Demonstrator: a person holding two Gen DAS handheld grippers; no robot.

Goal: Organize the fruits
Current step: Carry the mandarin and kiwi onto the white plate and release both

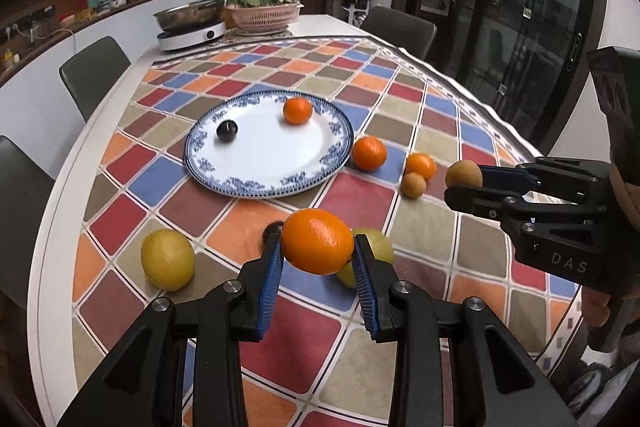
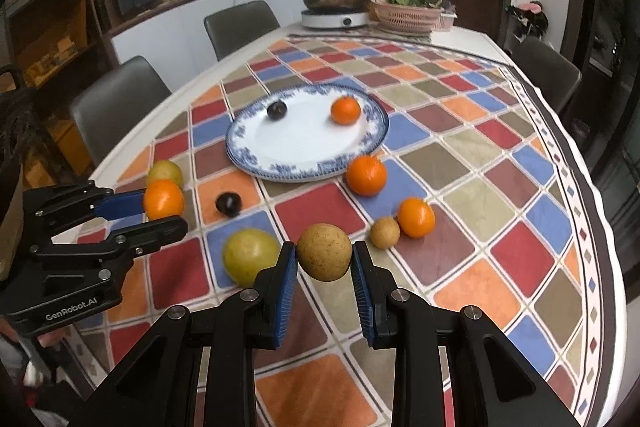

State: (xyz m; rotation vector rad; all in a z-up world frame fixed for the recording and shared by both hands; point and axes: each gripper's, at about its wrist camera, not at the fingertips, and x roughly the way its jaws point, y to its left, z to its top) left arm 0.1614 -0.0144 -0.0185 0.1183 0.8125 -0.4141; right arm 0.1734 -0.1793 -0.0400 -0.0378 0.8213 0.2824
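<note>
My left gripper (image 1: 317,247) is shut on an orange (image 1: 317,241), held above the checked tablecloth; it also shows in the right wrist view (image 2: 164,211). My right gripper (image 2: 324,259) is shut on a brown round fruit (image 2: 324,257), seen at the right in the left wrist view (image 1: 463,174). A blue-rimmed white plate (image 1: 256,183) holds one orange (image 1: 297,110) and one dark plum (image 1: 227,131). Loose on the cloth lie two oranges (image 2: 366,175) (image 2: 416,217), a small brown fruit (image 2: 384,232), a dark plum (image 2: 228,204) and two yellow-green fruits (image 2: 250,257) (image 2: 164,171).
An induction cooker with a steel pan (image 1: 191,27) and a pink basket of greens (image 1: 264,11) stand at the table's far end. Grey chairs (image 1: 94,75) line the left side and far end. The table edge (image 1: 500,119) runs along the right.
</note>
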